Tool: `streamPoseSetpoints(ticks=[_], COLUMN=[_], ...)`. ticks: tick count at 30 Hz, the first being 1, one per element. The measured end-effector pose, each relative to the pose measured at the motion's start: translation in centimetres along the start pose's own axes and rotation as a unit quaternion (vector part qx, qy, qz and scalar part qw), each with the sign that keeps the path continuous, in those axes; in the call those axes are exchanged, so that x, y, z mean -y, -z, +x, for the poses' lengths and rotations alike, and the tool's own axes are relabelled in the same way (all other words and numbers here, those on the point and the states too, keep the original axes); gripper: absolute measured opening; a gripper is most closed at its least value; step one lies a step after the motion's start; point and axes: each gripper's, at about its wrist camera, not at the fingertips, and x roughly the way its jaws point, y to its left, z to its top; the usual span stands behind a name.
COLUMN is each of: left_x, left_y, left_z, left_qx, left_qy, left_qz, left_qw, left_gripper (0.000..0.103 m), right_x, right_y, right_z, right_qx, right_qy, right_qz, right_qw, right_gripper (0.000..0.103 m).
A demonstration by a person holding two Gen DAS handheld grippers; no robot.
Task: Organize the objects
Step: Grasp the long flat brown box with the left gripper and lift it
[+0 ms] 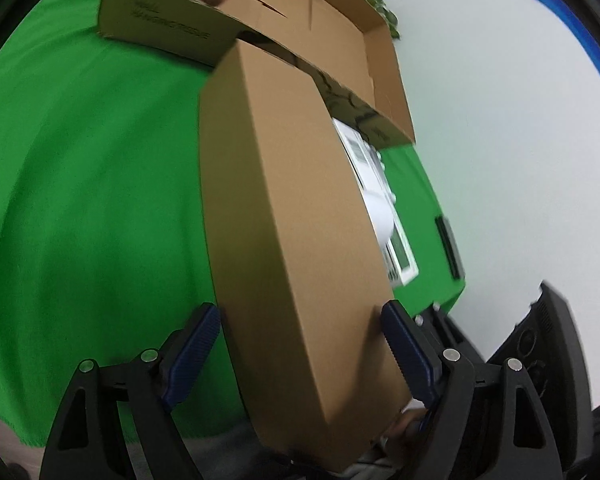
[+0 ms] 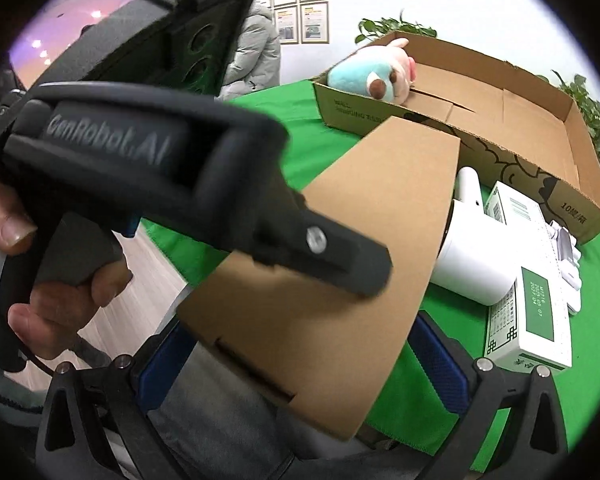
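The task's thing is a flat brown cardboard box [image 1: 295, 216], long and thin, with plain unprinted faces and a row of slots along its near edge in the right wrist view. It is held above the green worktop [image 1: 83, 184], tilted, with its far end next to the large open carton [image 2: 512, 128]. The left gripper [image 1: 300, 344] has its blue ribbed fingers [image 1: 406, 350] spread wide, one on each side of the flat box; the right-hand pad lies against the box edge, while the left-hand pad stands just apart from the cardboard. The right gripper [image 2: 300, 364] also straddles the flat box near its lower corner; one of its fingers [image 2: 440, 360] shows to the right of the box with a gap, so no pinch is visible. A hand [image 2: 15, 248] holds the handle of the left gripper. The open carton stands at the far side of the worktop, with a plush toy [image 2: 368, 72] in its left end and the rest of its floor bare. Right of the flat box lie a white cylinder [image 2: 476, 264] and a white-and-green packet [image 2: 536, 312], close together just in front of the carton. Left of the flat box the green worktop is open up to its near edge.
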Motion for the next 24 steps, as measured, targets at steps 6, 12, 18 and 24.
streamPoseSetpoints(ticks=[6, 12, 18, 24], left_x=[0.0, 0.5, 0.9, -0.6], left_y=[-0.4, 0.0, 0.4, 0.0], left_z=[-0.4, -0.5, -1.0, -0.1], left_qx=[0.015, 0.023, 0.026, 0.016], left_qy=[0.001, 0.001, 0.009, 0.027], left_qz=[0.001, 0.002, 0.001, -0.029], left_qw=[0.9999, 0.9997, 0.9996, 0.9991], left_gripper=[0.079, 0.075, 0.074, 0.079], right_x=[-0.5, -0.8, -0.4, -0.4], right_y=[0.0, 0.1, -0.2, 0.2], right_z=[0.3, 0.0, -1.2, -1.7], right_qx=[-0.003, 0.003, 0.019, 0.019], right_qy=[0.02, 0.03, 0.018, 0.005], right_qz=[-0.006, 0.003, 0.021, 0.043], right_qw=[1.0, 1.0, 0.999, 0.999], right_gripper=[0.103, 0.101, 0.1, 0.098])
